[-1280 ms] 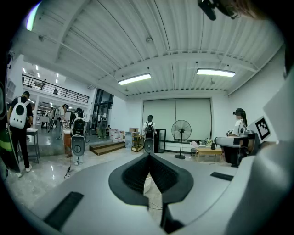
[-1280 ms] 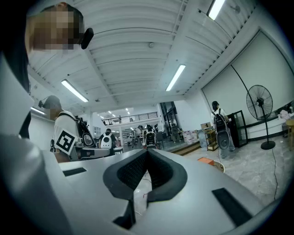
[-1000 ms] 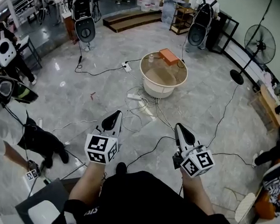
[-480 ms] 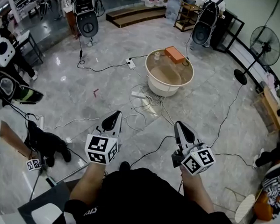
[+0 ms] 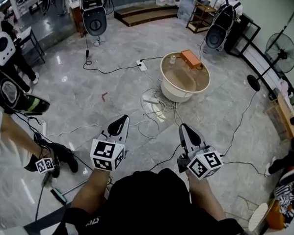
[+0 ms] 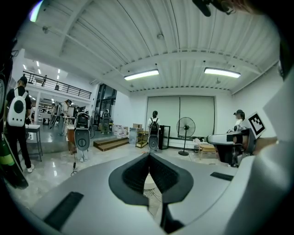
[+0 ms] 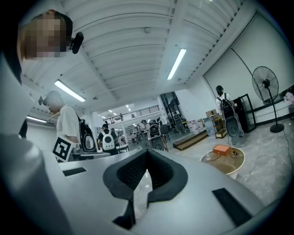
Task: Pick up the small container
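- Small container: seemingly the little clear item on the round table, just beside the orange box and toward the far rim; too small to tell shape or lid.
- Progress, judged from the layout: barely begun. No reach, no contact, no grip yet. Approach, opening, closing and lift all left to do.
- Left gripper: held low in front of the body and pointing across the floor toward the table. Fingers pressed together tip to tip, nothing clamped.
- Right gripper: alongside and likewise aimed forward. Fingers also closed on themselves, empty.
- Container well apart from both sets of fingertips, with a stretch of grey floor in between, strewn with a power strip and loose cables.
- In the right gripper view: table and orange box off to the right of the closed tips, not in line with them. Container probably the pale speck left of the box, hard to confirm.
- In the left gripper view: only a sliver of white, probably the table, showing past the joined tips. Container not distinguishable there.
- Likely needs next: closing in on the table, spreading one pair of fingers, then lining up on the container without bumping the box or snagging the cable lying on the tabletop.
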Demonstrator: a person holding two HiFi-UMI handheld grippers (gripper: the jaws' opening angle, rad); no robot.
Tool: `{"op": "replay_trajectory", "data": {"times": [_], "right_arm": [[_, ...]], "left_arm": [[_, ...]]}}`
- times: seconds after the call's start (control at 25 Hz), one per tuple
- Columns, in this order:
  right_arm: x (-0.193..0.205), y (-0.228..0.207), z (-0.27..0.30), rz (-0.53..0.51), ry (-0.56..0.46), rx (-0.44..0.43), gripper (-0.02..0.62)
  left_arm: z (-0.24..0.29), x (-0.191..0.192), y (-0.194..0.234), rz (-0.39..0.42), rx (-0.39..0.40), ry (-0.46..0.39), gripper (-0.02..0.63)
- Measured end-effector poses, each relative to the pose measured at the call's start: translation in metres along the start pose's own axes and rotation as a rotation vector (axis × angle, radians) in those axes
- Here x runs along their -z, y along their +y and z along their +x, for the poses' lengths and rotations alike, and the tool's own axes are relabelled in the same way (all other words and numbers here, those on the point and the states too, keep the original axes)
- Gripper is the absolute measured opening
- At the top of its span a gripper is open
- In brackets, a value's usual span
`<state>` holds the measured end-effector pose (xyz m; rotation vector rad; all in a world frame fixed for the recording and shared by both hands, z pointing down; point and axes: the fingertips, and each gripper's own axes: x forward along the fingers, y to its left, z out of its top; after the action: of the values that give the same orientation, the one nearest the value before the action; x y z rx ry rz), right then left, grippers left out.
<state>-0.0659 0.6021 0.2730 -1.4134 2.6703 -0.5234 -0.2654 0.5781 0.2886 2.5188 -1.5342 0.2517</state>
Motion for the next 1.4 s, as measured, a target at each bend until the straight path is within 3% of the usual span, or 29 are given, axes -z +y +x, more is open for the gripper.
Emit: {"op": "replay_trajectory", "data": {"times": [0.32,0.64,0.92,1.4], "right_arm": [[0.008,-0.015,0.026,0.031,0.016,0.056,0.012],[0.014,-0.065,0.062,0.062,0.025,0.051,0.012],[0.0,-0.151,0.133,0.114,0.051,0.045,0.012],[-0.051,-0.303,0.286,0.132,0.131,-0.03,0.012]], "left_arm": [[0.02,0.006,0.034,-0.011,0.011,0.023,0.012],[0.087,0.017,0.051,-0.025,0.007,0.049,0.012],[0.183,0.005,0.07,-0.028,-0.019,0.093,0.012],[0.403,-0.041,0.109,-0.065,-0.023,0.147,0.012]]}}
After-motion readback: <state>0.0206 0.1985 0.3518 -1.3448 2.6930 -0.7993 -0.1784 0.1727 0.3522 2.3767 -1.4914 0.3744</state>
